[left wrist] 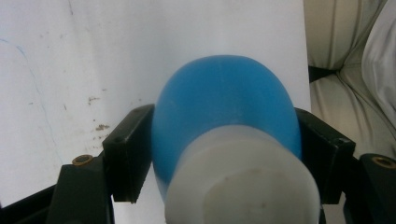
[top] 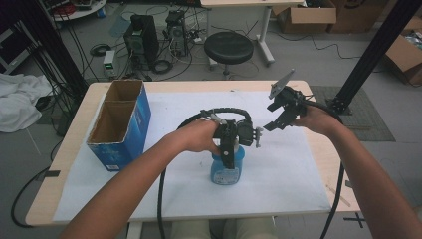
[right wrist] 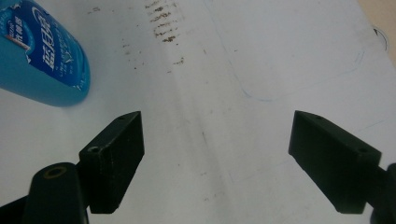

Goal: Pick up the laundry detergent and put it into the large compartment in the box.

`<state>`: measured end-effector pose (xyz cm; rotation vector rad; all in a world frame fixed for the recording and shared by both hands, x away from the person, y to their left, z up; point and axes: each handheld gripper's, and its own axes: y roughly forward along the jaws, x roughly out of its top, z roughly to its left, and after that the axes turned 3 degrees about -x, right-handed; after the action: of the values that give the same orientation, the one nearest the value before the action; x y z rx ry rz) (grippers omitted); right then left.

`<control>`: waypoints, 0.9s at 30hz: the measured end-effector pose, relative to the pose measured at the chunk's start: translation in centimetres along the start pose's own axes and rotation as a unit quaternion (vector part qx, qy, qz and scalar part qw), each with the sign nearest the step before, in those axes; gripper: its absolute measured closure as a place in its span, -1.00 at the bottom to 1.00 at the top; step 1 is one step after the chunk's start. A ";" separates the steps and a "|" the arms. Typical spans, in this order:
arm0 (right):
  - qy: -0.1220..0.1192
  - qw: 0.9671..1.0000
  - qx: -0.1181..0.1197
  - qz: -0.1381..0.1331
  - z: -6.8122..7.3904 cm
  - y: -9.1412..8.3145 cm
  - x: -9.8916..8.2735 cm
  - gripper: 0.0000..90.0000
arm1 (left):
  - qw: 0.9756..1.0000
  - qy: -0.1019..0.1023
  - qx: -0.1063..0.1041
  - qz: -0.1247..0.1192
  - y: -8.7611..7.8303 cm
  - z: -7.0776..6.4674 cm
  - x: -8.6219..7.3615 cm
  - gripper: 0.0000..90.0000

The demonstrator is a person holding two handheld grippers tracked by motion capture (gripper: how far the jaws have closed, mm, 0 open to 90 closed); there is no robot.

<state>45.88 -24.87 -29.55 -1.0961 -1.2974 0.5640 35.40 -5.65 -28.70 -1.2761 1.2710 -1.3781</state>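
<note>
A blue bottle (top: 227,172) with a white cap stands upright on the white sheet (top: 288,174) near the table's front middle. My left gripper (top: 228,158) comes down on it from above. In the left gripper view the bottle (left wrist: 224,102) sits between the two black pads (left wrist: 130,149), which press on its two sides just below the cap. My right gripper (top: 271,118) hovers over the sheet to the back right, apart from the bottle, open, with nothing between its fingers (right wrist: 116,154). Its own view catches the bottle's labelled side (right wrist: 44,56) at top left.
An open blue cardboard box (top: 122,124) with two compartments stands at the table's left. The white sheet covers most of the wooden table (top: 318,89). Beyond the far edge are a black stool (top: 228,47) and computer gear on the floor.
</note>
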 end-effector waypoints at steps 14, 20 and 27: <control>0.000 1.000 0.001 0.001 0.1 -0.1 0.1 -0.59 | 1.000 0.000 -0.003 -0.002 -0.1 0.0 -0.1 -0.20; -0.001 1.000 0.002 0.000 0.1 -0.1 0.1 -0.59 | 1.000 -0.001 -0.003 -0.003 -0.1 0.0 -0.1 -0.19; 0.000 1.000 0.002 0.002 0.1 -0.1 0.1 -0.58 | 1.000 0.000 0.000 -0.005 -0.2 -0.1 -0.2 -0.18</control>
<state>45.79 -24.80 -29.46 -1.0946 -1.2942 0.5700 35.30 -5.42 -28.54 -1.2843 1.2659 -1.3860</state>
